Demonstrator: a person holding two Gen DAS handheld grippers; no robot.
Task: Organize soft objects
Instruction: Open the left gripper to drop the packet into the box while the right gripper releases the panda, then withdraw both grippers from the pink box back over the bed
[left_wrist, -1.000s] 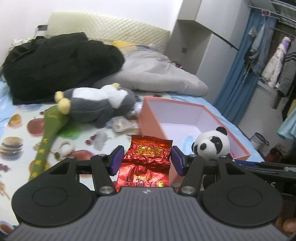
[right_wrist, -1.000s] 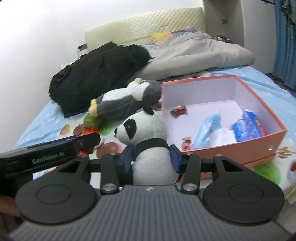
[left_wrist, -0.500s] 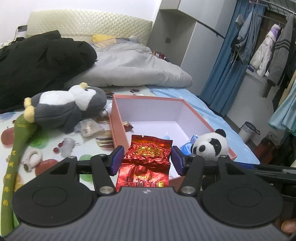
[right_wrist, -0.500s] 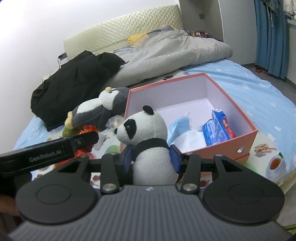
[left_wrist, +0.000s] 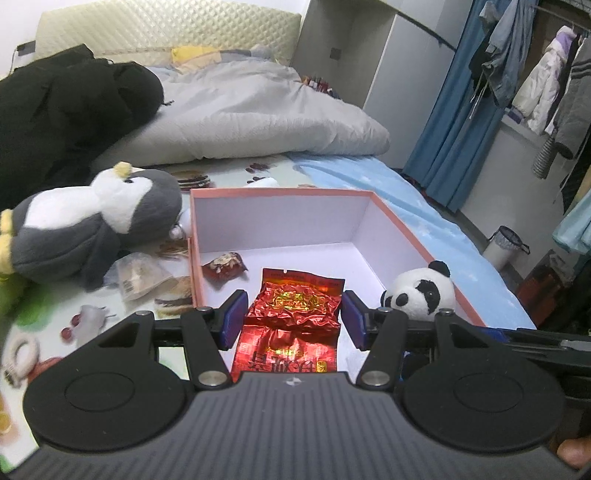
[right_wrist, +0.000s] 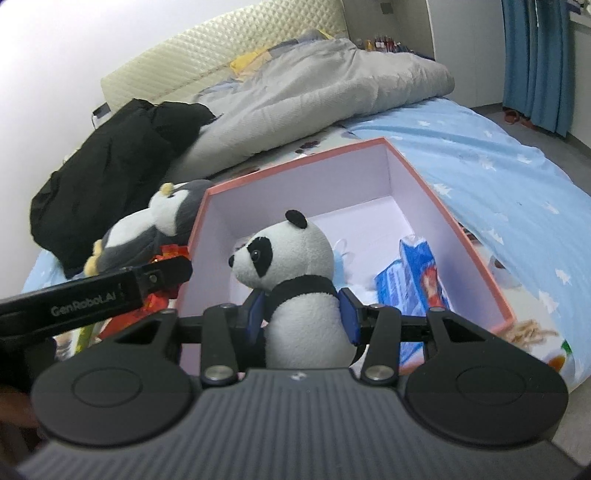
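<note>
My left gripper (left_wrist: 291, 314) is shut on a crinkled red foil packet (left_wrist: 291, 321), held over the near part of the pink box (left_wrist: 280, 192). My right gripper (right_wrist: 301, 312) is shut on a small panda plush (right_wrist: 295, 266), upright, over the near left part of the same box (right_wrist: 472, 236); the panda (left_wrist: 421, 291) also shows at the right of the left wrist view. Inside the box lie a small red snack packet (left_wrist: 224, 264), a blue packet (right_wrist: 417, 273) and a light blue mask (right_wrist: 341, 254). A grey and white penguin plush (left_wrist: 92, 218) lies left of the box.
A black coat (left_wrist: 62, 110) and a grey duvet (left_wrist: 251, 114) are heaped at the bed's far end. Small packets (left_wrist: 138, 275) and trinkets lie on the printed sheet left of the box. Blue curtains (left_wrist: 450, 122), hanging clothes and a small bin (left_wrist: 504, 245) are to the right.
Both grippers have travelled toward the pink box with their loads and now hang over its near part; the box looms larger in both views. Neither grip has changed.
</note>
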